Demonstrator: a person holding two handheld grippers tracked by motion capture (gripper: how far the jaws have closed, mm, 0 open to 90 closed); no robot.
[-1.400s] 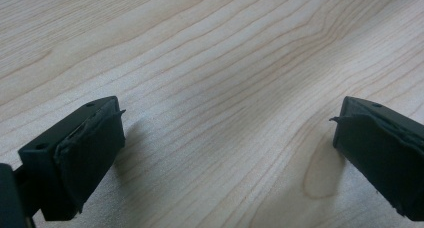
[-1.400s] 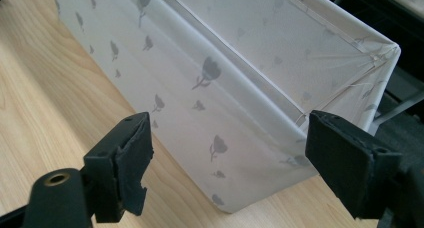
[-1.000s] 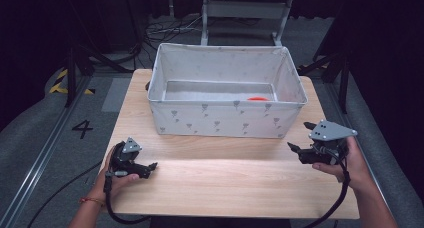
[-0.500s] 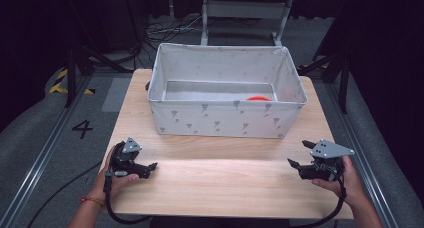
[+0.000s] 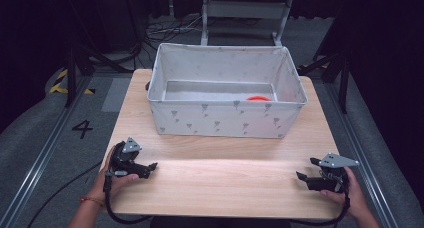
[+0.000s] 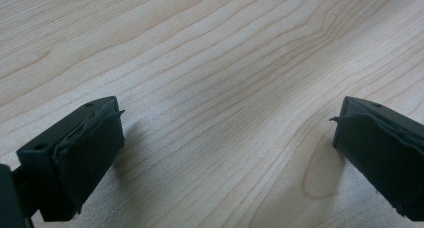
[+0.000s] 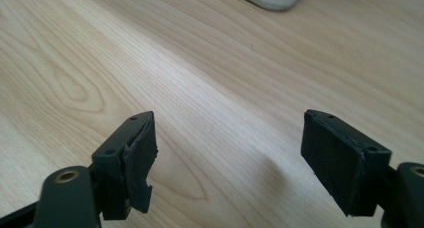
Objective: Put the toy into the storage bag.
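1. Pale wooden table (image 5: 220,180) fills the middle of a dark room, grey floor around it, cables trailing behind

2. Left gripper (image 5: 146,167) sits low at the near left edge, jaws spread wide with nothing between them; in the left gripper view, bare wood grain lies under the gap

3. Right gripper (image 5: 306,171) hangs at the near right edge, jaws likewise spread and empty, black pads (image 7: 137,153) looking worn and ragged

4. Grey fabric bin (image 5: 225,120) stands at the far half of the table, soft-sided, printed with small darker marks, well apart from both grippers

5. Orange thing (image 5: 258,98) lies on the bin floor near the right end, flat and rounded, partly hidden by the front wall

6. Risk, I judge: those soft walls could buckle or drag if a jaw catches the rim on the way in

7. Risk again: frayed pads may slip on a smooth flat thing, and the deep bin hides the approach
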